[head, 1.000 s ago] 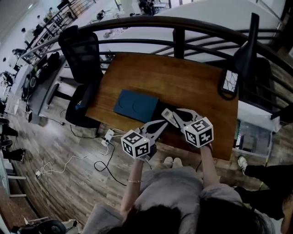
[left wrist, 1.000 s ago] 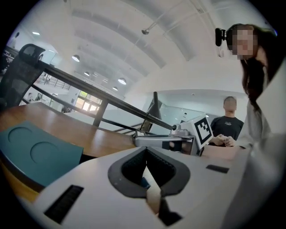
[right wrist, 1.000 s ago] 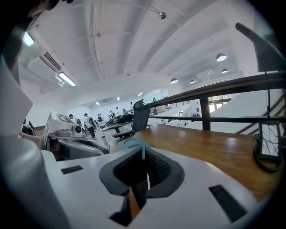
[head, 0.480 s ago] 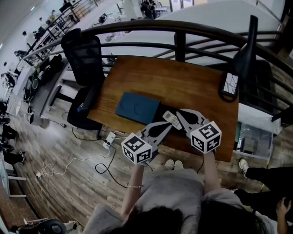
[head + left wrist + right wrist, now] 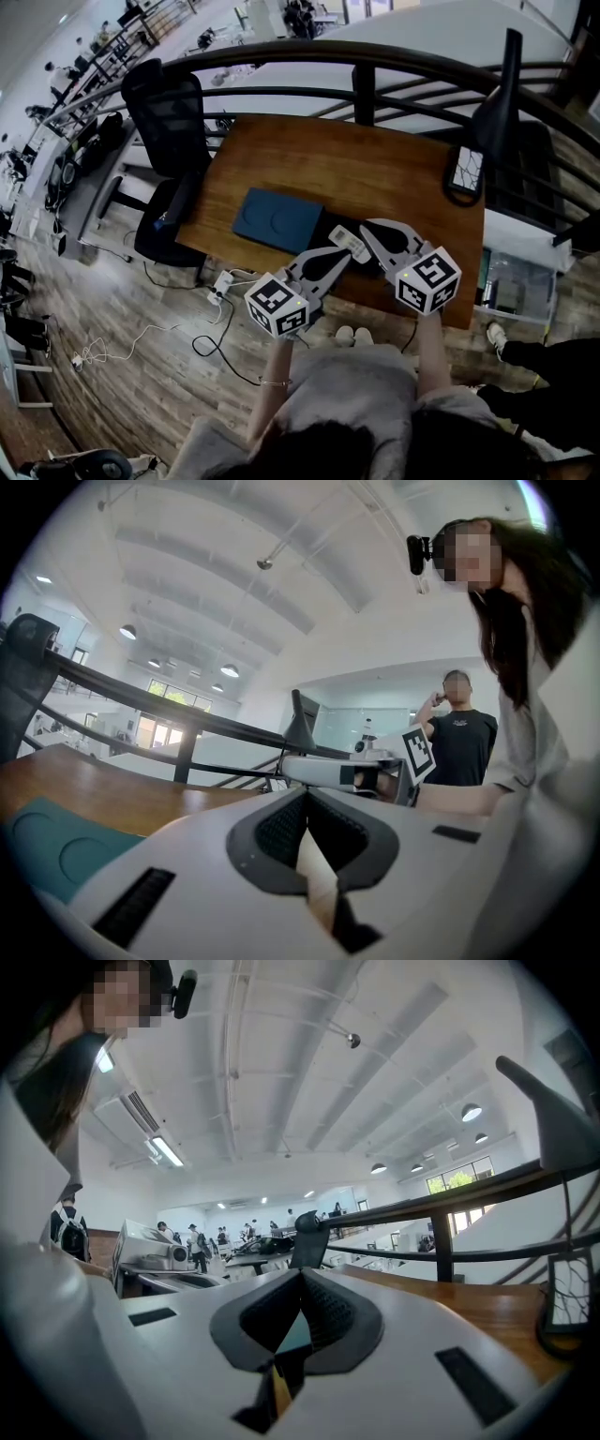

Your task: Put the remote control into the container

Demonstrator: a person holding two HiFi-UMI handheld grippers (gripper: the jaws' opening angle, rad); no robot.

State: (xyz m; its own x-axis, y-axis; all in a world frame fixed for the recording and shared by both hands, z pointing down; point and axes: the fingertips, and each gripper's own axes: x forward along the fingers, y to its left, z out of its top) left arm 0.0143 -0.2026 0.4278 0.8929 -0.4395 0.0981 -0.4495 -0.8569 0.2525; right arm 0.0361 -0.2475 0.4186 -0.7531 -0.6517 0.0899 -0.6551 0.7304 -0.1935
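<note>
1. The right gripper (image 5: 302,1277), lower centre-right in the head view, has its jaws pressed together with nothing seen between them. Its tips point to the upper left.
2. The left gripper (image 5: 306,799), lower centre in the head view, also has its jaws together and empty. It angles to the upper right, and its tips sit just below the remote.
3. The white remote control (image 5: 349,244) lies between the two sets of tips, over a dark patch near the wooden table's (image 5: 375,159) near edge. Its long axis runs from upper left to lower right. The upper-left end points toward the container and the lower-right end sits just beside the right gripper's tips. Whether either gripper touches it cannot be told.
4. The flat teal container (image 5: 278,220), marked with two round hollows, rests on the table just left of the remote, with only a strip of the dark patch between them.
5. A black stand (image 5: 469,173) sits at the table's right end, well apart from the remote. A black office chair (image 5: 164,112) stands at upper left, and a dark railing (image 5: 366,56) curves across the top.
</note>
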